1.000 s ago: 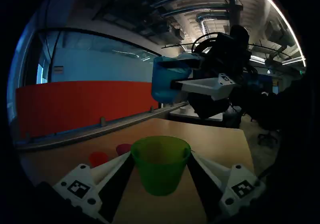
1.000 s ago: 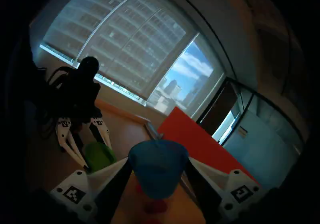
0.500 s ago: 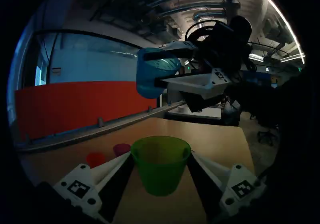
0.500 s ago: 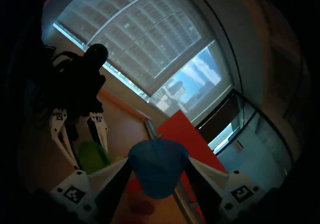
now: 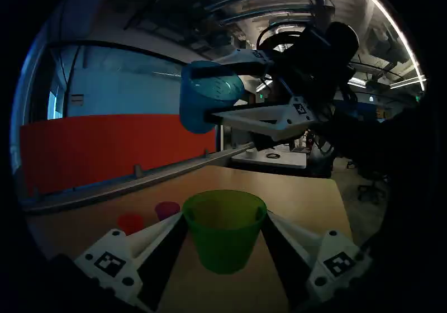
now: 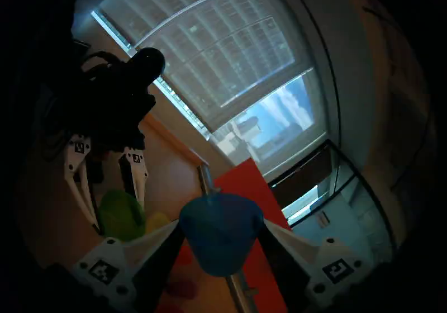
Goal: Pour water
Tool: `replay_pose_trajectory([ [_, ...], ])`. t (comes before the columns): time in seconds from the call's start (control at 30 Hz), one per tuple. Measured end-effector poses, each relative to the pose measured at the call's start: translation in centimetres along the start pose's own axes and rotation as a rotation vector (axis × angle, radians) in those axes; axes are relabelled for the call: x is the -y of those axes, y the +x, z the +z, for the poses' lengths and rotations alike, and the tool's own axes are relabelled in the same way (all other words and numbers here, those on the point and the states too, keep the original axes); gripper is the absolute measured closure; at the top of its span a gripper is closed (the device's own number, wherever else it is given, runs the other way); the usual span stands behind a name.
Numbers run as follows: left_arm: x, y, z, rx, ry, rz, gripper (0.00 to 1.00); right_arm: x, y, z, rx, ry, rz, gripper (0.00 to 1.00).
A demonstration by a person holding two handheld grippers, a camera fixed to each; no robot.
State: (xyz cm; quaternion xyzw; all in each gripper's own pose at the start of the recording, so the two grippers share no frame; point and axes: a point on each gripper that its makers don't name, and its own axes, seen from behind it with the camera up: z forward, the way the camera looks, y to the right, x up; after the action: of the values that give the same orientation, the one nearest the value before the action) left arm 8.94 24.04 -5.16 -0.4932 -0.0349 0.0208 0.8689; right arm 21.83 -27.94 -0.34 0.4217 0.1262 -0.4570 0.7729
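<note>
A green cup [image 5: 224,232] is held between the two fingers of the left claw [image 5: 223,219]. The claw is closed around the cup, with one finger pressed on each side. The cup is kept upright and low, near the front of a wooden table [image 5: 302,195]. The open top is seen, but it cannot be told if anything is inside.

A blue cup [image 5: 195,103] is held high in the air by the right claw [image 5: 215,92], above and farther away than the green cup, a little to the left. This claw is closed on the cup too, with a finger pressed on each side. The blue cup is tipped a little. It cannot be told if water is in it, and no water is seen falling.

In the right gripper view, the blue cup is seen close up between the fingers, and the green cup is seen lower on the left.

A small red cup [image 5: 130,222] and a small purple cup [image 5: 166,208] are set on the table, to the left of the green cup.
</note>
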Motion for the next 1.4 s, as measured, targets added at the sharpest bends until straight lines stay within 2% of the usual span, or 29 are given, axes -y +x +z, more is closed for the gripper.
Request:
replay_pose_trajectory([
  [0.3, -0.4, 0.3, 0.1, -0.002, -0.011, 0.001, 0.13, -0.6, 0.5, 0.1, -0.001, -0.006, -0.059, 0.10],
  [0.67, -0.2, 0.6, 0.4, -0.004, -0.018, -0.003, 0.13, -1.0, 0.6, 0.5, 0.007, -0.020, -0.148, 0.10],
  [1.4, -0.5, 0.9, 0.6, -0.008, -0.025, 0.003, 0.13, -2.0, 1.4, 0.3, 0.006, -0.044, -0.249, 0.10],
])
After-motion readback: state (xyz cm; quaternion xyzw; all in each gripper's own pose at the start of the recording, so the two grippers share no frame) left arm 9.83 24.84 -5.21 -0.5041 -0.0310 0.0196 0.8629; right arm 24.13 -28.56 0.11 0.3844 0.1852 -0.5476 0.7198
